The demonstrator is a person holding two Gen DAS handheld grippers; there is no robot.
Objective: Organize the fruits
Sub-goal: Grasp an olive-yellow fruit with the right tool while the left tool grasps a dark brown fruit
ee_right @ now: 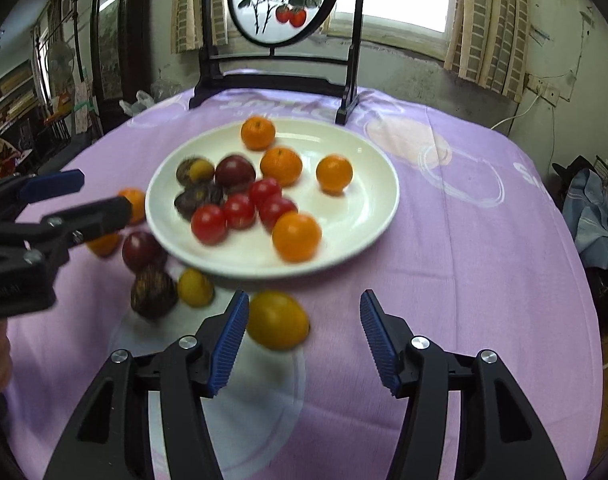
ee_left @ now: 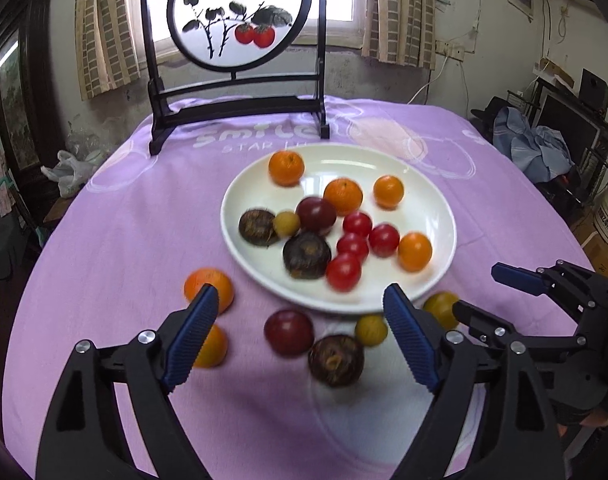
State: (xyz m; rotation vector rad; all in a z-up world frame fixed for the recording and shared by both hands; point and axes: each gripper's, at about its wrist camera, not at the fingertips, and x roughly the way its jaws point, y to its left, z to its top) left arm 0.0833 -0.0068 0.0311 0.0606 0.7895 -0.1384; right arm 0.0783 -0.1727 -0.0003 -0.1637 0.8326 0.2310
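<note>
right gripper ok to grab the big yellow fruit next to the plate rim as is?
Probably yes. The right gripper is open and the yellow fruit lies on the cloth right at its left finger, clear of the plate; a small leftward shift should centre it.

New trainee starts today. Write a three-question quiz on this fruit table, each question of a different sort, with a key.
1. True or false: the left gripper is shut on an orange.
2. How many red tomatoes lie on the white plate? A) two B) four C) six
3. Fill in: the yellow fruit nearest the right gripper lies on the ____ tablecloth, off the plate.

Key: 1 false, both grippers are open and empty; 2 B; 3 purple.
</note>
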